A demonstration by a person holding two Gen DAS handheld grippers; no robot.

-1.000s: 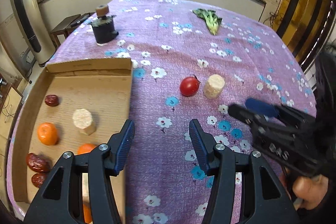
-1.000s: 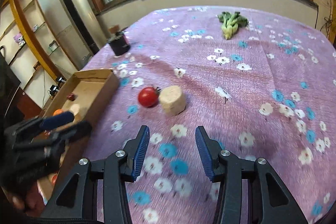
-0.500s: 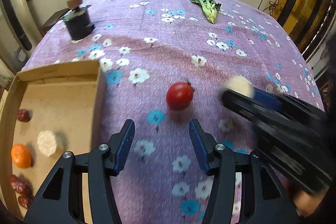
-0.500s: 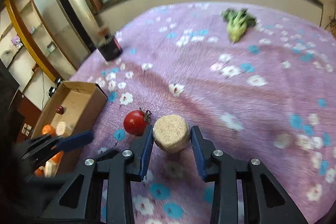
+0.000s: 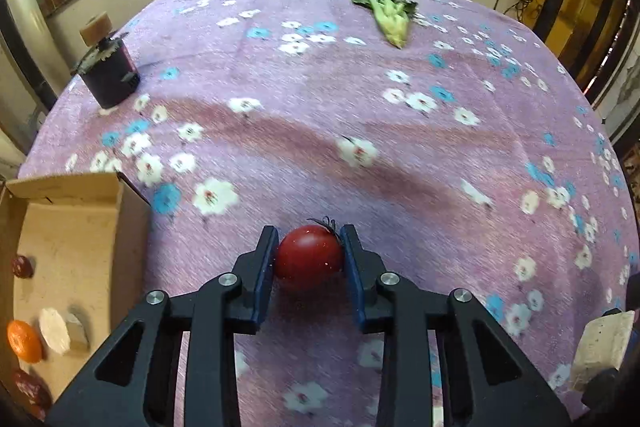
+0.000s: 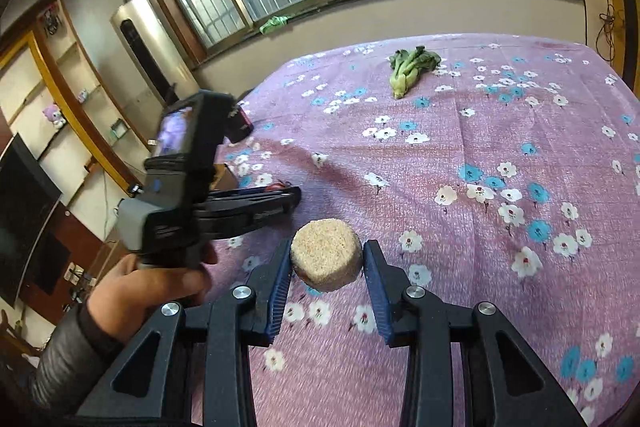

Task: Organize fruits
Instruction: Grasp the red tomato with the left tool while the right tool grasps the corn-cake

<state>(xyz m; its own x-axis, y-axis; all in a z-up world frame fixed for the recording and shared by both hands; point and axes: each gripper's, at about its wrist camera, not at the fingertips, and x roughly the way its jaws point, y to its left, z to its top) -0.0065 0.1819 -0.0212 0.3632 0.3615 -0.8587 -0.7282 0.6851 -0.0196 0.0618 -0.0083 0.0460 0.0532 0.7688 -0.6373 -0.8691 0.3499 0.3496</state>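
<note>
My left gripper [image 5: 308,259] is shut on a red tomato [image 5: 309,259] resting on the purple flowered tablecloth. My right gripper [image 6: 326,263] is shut on a round beige rice cake [image 6: 326,259] and holds it lifted above the cloth; the cake also shows at the right edge of the left wrist view [image 5: 602,347]. A cardboard box [image 5: 76,227] at the left holds an orange [image 5: 23,341], a white cake piece [image 5: 54,330] and dark red dates [image 5: 22,266]. The left gripper's body shows in the right wrist view [image 6: 184,187].
A dark cup [image 5: 108,77] with a cake piece on top stands at the back left. A green leafy vegetable [image 5: 386,11] lies at the back of the table, also in the right wrist view [image 6: 408,69]. Windows and shelves lie behind.
My left gripper moved forward and closed on the tomato. My right gripper closed on the rice cake and raised it off the cloth.
</note>
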